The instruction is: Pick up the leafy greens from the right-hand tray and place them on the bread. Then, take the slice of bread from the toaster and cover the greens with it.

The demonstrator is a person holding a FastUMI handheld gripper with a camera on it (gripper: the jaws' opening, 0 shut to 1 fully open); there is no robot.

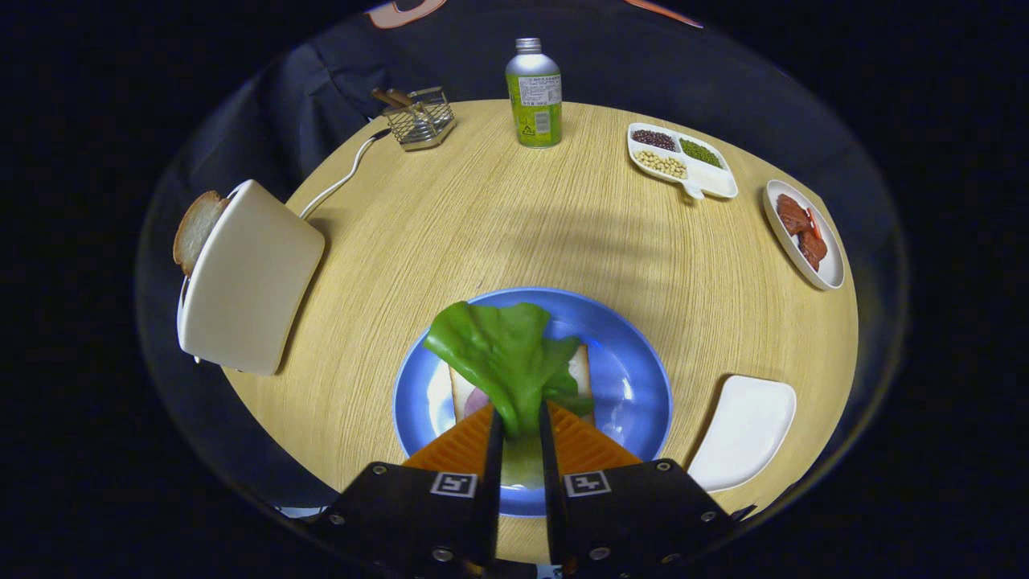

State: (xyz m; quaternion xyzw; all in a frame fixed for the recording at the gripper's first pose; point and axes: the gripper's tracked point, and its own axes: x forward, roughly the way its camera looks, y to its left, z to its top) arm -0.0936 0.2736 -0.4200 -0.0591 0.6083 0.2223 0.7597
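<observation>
While the gripper (520, 418) hangs low over the blue plate (635, 378), its fingers pinch the stem of the leafy greens (506, 354), whose leaf fans out just ahead of them above the bread (580, 366) on that plate, hiding most of it. Right of the plate lies a white tray (744, 430). Far left, the toaster (249, 277) holds a bread slice (195, 229), only partly showing

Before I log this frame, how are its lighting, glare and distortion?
Gripper view: strong fisheye bends the round wooden table; soft striped shadows cross it beyond the blue plate, whose rim shows mild glare. The hand-held gripper, shut on the lettuce leaf, is sharp; the booth around is dark.
</observation>
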